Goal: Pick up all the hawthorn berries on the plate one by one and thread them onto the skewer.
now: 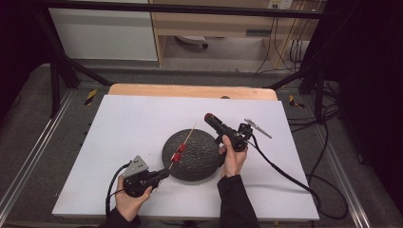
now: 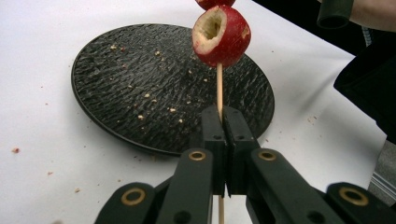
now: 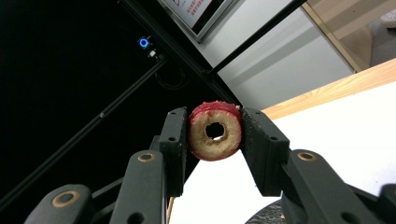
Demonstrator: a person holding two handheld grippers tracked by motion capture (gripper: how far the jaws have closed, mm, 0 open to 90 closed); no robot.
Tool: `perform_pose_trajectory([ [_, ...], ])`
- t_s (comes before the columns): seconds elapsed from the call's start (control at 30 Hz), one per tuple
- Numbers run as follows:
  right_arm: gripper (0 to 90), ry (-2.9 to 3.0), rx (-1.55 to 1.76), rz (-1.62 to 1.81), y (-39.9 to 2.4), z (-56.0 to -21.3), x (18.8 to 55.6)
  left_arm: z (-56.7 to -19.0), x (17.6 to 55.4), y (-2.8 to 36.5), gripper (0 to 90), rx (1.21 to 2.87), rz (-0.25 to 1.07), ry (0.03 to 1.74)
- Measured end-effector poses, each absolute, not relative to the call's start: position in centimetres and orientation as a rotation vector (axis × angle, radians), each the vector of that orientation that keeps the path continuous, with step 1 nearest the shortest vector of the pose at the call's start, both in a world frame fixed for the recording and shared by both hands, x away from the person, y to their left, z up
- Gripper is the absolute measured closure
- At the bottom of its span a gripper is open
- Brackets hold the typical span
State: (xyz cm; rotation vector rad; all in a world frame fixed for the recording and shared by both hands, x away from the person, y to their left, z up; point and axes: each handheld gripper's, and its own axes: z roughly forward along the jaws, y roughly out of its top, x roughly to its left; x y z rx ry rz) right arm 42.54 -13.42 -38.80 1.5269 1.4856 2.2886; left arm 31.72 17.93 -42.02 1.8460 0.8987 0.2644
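Meanwhile, the left claw (image 2: 223, 122) was clamped tight on a thin wooden skewer (image 2: 219, 88) carrying red fruit pieces (image 2: 220, 36), held slanted above the dark textured plate (image 2: 116, 93) on the white surface (image 1: 133, 123). Farther back, the right claw (image 3: 215, 135) gripped a cored red-skinned slice (image 3: 215, 131), raised above the plate's right edge.

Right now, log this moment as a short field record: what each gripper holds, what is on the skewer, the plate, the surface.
left gripper: shut on the wooden skewer, held above the plate
skewer load: two red fruit pieces, the nearer one hollowed
right gripper: shut on a cored red fruit ring, raised off the table
plate: round, dark, textured, crumbs only
surface: white table sheet, a few crumbs beside the plate
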Motion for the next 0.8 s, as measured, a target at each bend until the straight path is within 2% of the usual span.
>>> perform_pose_trajectory([
  [0.8, 62.6, 1.346, 1.537, 2.412, -13.8, -38.2, 42.8, -41.6, 31.8, 15.1, 88.7, 1.817, 0.225, 0.873],
])
